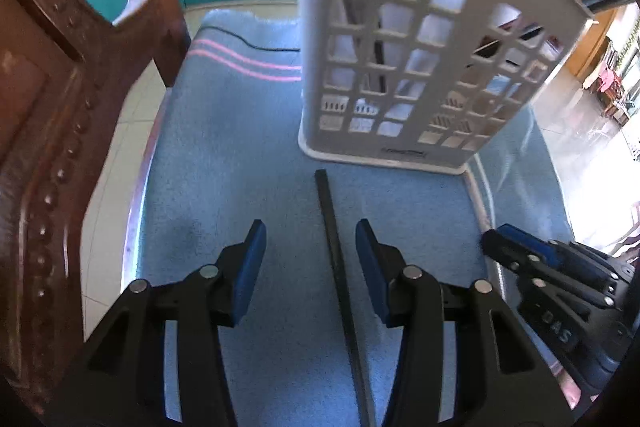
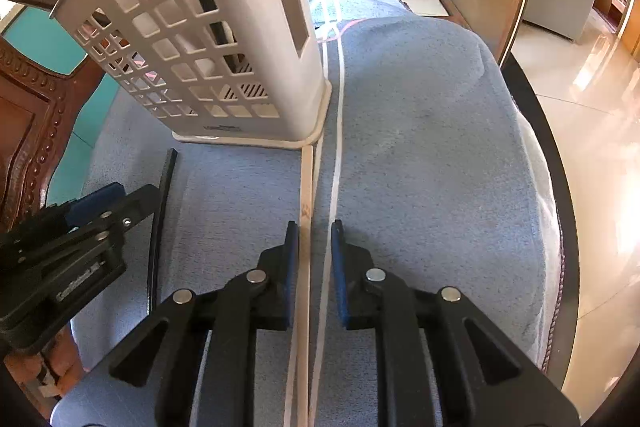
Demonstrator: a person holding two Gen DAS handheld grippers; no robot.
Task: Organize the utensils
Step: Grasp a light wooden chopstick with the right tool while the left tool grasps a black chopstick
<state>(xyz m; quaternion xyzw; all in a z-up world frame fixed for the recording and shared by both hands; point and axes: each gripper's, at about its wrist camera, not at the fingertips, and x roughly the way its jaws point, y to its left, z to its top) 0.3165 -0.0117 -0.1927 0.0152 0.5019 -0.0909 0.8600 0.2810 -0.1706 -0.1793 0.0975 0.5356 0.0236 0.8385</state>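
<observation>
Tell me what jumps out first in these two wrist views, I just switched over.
The tall white lattice utensil holder stands upright on the blue towel, just ahead of both grippers. A black chopstick lies between the open left gripper's fingers, and a pale wooden chopstick lies between the right gripper's narrowly parted fingers.

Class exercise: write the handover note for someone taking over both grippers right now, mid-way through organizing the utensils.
Left gripper: open, straddling the black chopstick lying on the blue towel; nothing held.
Right gripper: open around the wooden chopstick, not yet clamped.
The white utensil holder stands upright ahead; the wooden chopstick's far tip reaches its base. Some dark utensils seem to be inside already.
Left to do: grip each chopstick and drop it into the holder.
</observation>
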